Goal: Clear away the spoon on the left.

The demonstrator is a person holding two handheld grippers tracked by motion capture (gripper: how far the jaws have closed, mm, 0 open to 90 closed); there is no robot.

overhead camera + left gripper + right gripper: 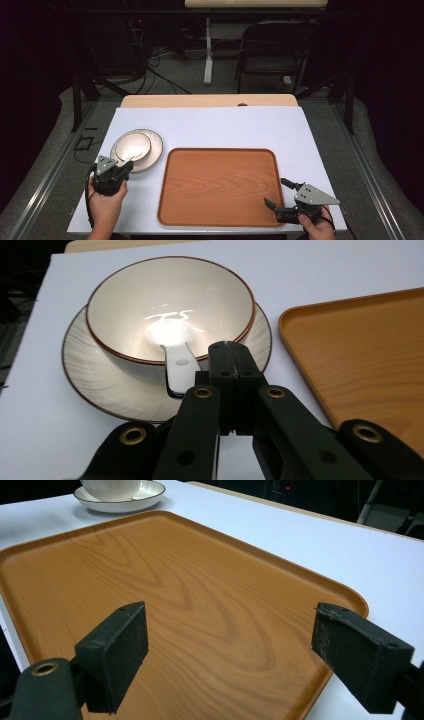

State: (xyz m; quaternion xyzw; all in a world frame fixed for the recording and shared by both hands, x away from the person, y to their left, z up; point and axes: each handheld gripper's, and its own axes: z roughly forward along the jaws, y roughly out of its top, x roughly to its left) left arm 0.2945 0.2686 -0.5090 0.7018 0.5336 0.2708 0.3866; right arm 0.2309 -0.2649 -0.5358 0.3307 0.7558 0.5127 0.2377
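Resting in a cream bowl point(170, 307) with a brown rim, the white ceramic spoon point(172, 347) looks like the thing in hand: its scoop lies on the bowl's floor and its handle leans out over the near rim, toward the left gripper point(231, 352). That gripper's jaws are clenched together with nothing between them, their tips just beside the handle, to its right. The spoon is probably light, stiff, glazed and therefore slippery, and it would chip if dropped; the flat handle where it clears the rim seems the best place to pinch. The bowl sits on a ribbed saucer point(100, 380) at the left of the white bench point(225, 125); besides the spoon it holds nothing that I can see. Close beside them lies a wooden tray point(218, 185), bare of any load. The right gripper point(230, 645) hangs over the tray's near right corner, jaws released wide and holding nothing.
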